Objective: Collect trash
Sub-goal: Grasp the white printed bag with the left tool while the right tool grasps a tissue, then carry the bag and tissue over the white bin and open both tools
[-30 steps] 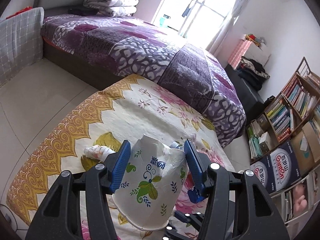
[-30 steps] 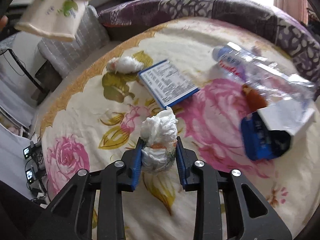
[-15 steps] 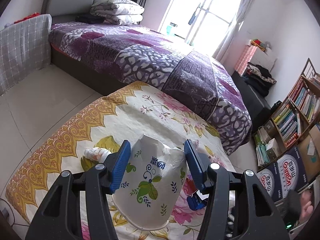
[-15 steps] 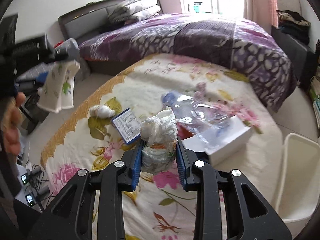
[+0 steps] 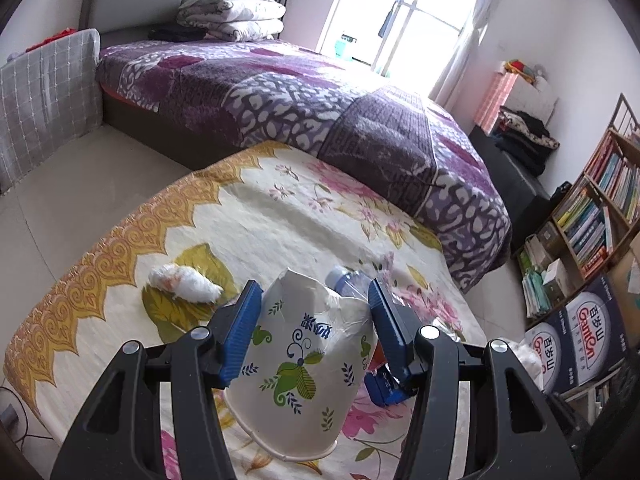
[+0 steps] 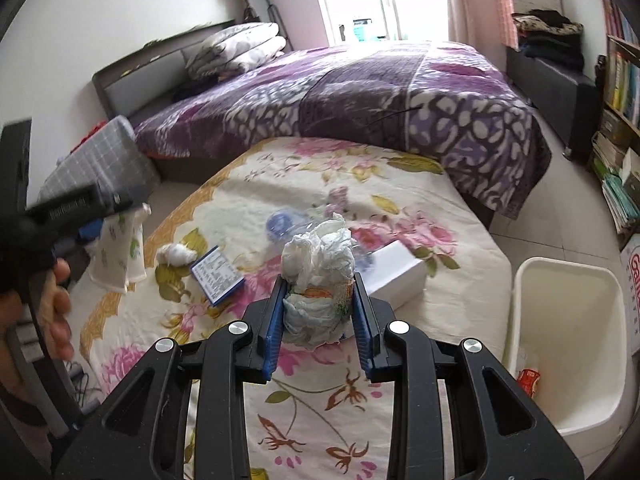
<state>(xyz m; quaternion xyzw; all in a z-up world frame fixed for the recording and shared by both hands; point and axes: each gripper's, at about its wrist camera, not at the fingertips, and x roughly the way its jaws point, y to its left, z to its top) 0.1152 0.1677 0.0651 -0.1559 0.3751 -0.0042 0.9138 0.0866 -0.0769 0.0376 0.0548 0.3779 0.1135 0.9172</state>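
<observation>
your left gripper (image 5: 314, 310) squeezing crumpled paper cup (image 5: 308, 372) | right gripper (image 6: 318, 316) clamping tissue wad (image 6: 318, 276) | white bin (image 6: 568, 352) off right

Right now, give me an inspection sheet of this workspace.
Surface: floral cloth covering a low table beside the bed.
Job's things: crushed paper cup; tissue wad; white bin on the floor, red wrapper inside.
Clutter: second tissue wad, blue booklet, plastic bottle, white box.
Grippers: left gripper jaws clamp the cup; right gripper jaws clamp the tissue.
Cables: wires on the floor.
Surroundings: bookshelf, window.
</observation>
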